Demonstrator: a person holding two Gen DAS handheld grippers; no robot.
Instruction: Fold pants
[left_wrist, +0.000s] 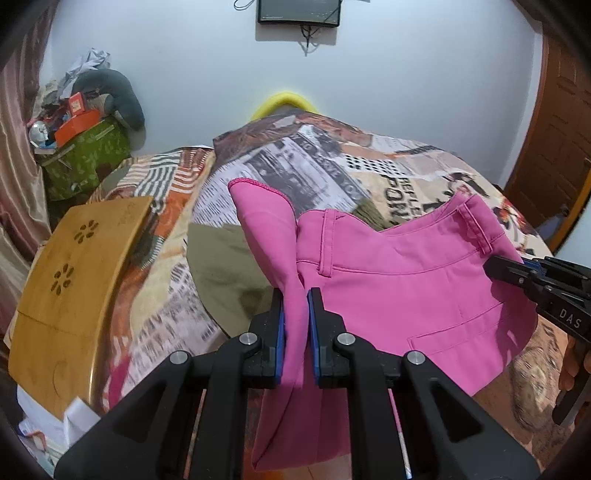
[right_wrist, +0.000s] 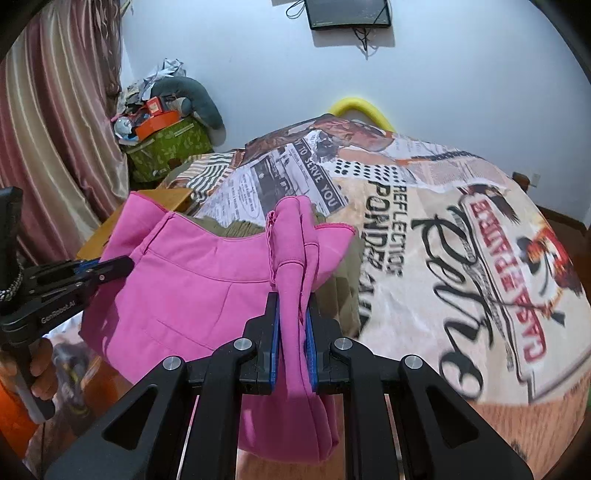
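Pink pants (left_wrist: 399, 280) hang in the air above a bed, stretched between both grippers with the waistband up. My left gripper (left_wrist: 295, 295) is shut on a bunched fold of the pink fabric at one end of the waist. My right gripper (right_wrist: 291, 299) is shut on a bunched fold at the other end. The right gripper also shows at the right edge of the left wrist view (left_wrist: 495, 267), and the left gripper at the left of the right wrist view (right_wrist: 123, 264). The pants (right_wrist: 192, 280) hang down below both jaws.
The bed wears a newspaper-print cover (right_wrist: 424, 236). An olive-green garment (left_wrist: 225, 269) lies on it under the pants. A wooden lap tray (left_wrist: 70, 280) sits at the bed's left. A cluttered green box (left_wrist: 85, 162) and curtains (right_wrist: 48, 147) stand beyond. A door (left_wrist: 557, 129) is at right.
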